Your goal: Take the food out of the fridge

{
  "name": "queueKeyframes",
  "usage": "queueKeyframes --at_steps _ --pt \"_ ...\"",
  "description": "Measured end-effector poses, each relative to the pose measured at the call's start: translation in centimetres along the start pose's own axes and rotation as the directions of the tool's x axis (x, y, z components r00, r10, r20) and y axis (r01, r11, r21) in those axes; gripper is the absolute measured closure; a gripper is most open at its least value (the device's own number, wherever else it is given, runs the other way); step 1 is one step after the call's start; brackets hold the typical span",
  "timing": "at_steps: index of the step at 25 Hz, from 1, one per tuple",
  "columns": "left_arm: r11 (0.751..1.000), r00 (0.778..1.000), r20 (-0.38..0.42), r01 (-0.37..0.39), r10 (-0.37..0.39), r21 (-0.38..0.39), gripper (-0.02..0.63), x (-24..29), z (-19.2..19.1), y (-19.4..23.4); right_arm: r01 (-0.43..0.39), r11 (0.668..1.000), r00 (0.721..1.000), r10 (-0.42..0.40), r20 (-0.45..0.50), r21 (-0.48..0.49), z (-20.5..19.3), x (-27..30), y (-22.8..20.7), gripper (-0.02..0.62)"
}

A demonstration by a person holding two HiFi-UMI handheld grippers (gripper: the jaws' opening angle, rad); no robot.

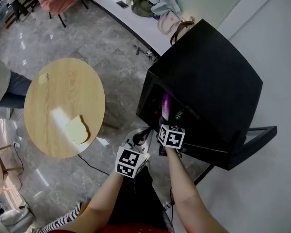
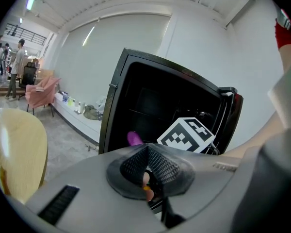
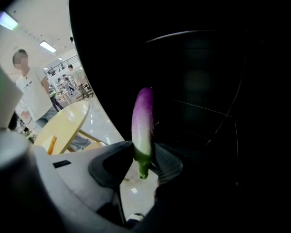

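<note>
A purple eggplant [image 1: 165, 106] with a green stem stands upright at the mouth of the black fridge [image 1: 208, 76]. My right gripper [image 1: 164, 121] is shut on its pale lower end. In the right gripper view the eggplant [image 3: 143, 125] rises from between the pads of that gripper [image 3: 144, 159], with the dark fridge interior behind it. My left gripper [image 1: 142, 138] hangs just left of the right one, in front of the fridge, shut with nothing in it. In the left gripper view its pads [image 2: 157, 163] meet, and the eggplant [image 2: 134, 138] shows beyond them.
The fridge door [image 1: 254, 140] swings open to the right. A round wooden table [image 1: 48, 115] stands to the left with a slice of bread [image 1: 77, 129] on it. A seated person [image 1: 2, 86] is at the far left. A counter [image 1: 136, 23] with bags runs along the back wall.
</note>
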State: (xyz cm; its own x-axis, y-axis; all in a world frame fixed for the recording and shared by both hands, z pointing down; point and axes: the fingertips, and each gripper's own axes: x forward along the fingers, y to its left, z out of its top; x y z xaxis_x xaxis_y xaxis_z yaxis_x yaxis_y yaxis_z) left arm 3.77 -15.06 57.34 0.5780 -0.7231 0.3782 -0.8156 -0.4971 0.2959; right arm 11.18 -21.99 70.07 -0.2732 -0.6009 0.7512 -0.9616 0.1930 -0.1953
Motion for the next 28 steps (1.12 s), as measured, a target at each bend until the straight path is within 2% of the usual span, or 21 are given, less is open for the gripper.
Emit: queueKeyframes --at_steps 13,21,28 --pt "1.000 1.000 0.006 0.006 -0.006 0.030 0.604 -2.7 2.2 -2.0 -0.024 1.000 1.000 0.024 0.019 0.000 0.4 -5.7 1.2 0.459" --pt "0.996 1.000 0.006 0.018 -0.019 0.088 0.604 -4.3 3.8 -3.2 -0.101 0.995 0.993 0.102 0.059 -0.019 1.3 -9.8 3.4 0.459" --pt "0.993 0.999 0.014 0.040 -0.042 0.110 0.604 -5.3 4.9 -4.9 -0.157 0.987 0.985 0.156 0.078 0.013 0.7 -12.9 4.4 0.457"
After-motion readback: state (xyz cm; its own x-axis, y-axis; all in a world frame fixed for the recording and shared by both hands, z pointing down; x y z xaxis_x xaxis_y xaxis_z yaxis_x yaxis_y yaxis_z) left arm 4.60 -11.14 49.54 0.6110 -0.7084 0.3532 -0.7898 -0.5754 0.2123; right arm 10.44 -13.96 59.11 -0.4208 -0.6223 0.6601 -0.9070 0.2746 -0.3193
